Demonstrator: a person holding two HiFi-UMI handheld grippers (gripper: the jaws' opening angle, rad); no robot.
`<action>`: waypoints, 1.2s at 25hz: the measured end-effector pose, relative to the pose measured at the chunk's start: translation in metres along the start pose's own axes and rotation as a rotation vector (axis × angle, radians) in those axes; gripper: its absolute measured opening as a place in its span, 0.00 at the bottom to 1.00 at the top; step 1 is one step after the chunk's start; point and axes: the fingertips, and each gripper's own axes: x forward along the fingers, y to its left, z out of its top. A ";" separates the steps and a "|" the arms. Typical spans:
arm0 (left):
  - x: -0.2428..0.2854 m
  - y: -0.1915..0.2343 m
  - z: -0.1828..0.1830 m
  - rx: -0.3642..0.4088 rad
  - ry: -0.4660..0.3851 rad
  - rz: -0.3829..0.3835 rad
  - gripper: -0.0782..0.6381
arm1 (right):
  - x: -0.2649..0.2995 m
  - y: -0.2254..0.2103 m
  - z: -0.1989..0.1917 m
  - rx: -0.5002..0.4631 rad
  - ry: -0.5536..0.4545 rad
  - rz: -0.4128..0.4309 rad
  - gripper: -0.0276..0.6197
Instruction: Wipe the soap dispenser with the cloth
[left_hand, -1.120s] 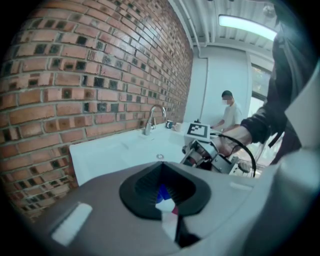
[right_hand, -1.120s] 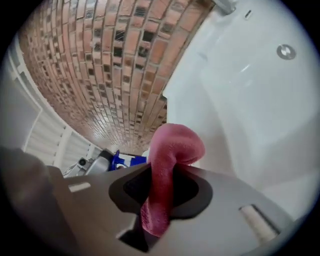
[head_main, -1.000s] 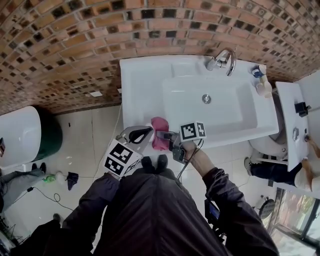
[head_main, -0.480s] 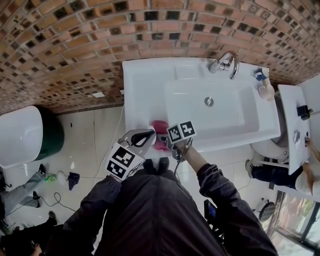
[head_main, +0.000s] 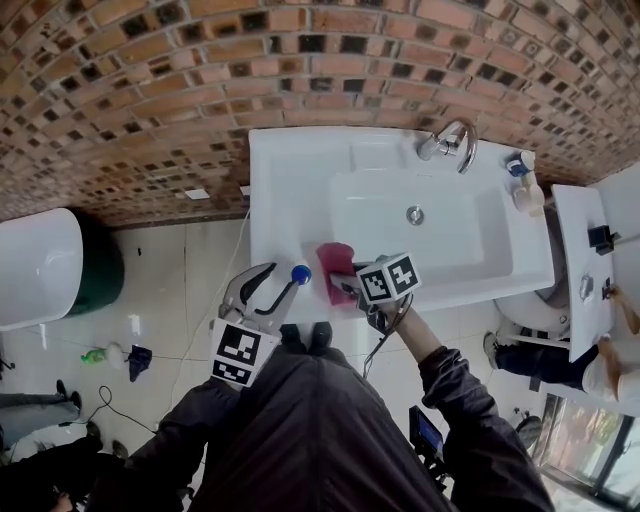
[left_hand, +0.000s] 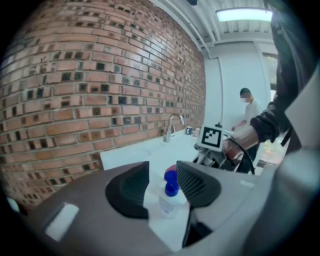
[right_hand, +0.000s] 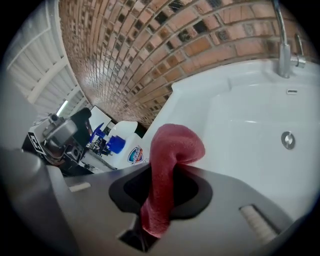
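The soap dispenser (head_main: 300, 272), a white bottle with a blue pump, stands on the front left rim of the white sink (head_main: 290, 190). My left gripper (head_main: 283, 273) has its jaws around it and they are opening. In the left gripper view the dispenser (left_hand: 170, 195) sits between the black pads (left_hand: 196, 184), with a gap on its left side. My right gripper (head_main: 346, 286) is shut on the pink cloth (head_main: 335, 266), just right of the bottle. In the right gripper view the cloth (right_hand: 167, 165) hangs bunched from the jaws, with the dispenser (right_hand: 127, 145) beyond at the left.
A chrome faucet (head_main: 452, 135) stands at the back of the basin, the drain (head_main: 414, 214) at its middle. Small bottles (head_main: 522, 175) sit at the sink's back right corner. A brick wall runs behind. A person (left_hand: 247, 107) stands beyond the sink's far end.
My left gripper's jaws have opened, and the dispenser's blue pump now shows between them. My right gripper has rolled and shifted a little right with the cloth.
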 end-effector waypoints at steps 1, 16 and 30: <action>-0.003 0.000 -0.013 -0.020 0.029 0.025 0.37 | -0.005 0.000 -0.002 0.001 -0.006 -0.002 0.17; 0.077 -0.031 -0.103 -0.087 0.320 -0.005 0.49 | -0.031 0.011 -0.019 -0.037 -0.046 -0.057 0.17; 0.059 -0.046 -0.117 0.436 0.358 -0.563 0.42 | -0.026 0.017 -0.012 -0.143 -0.002 -0.059 0.17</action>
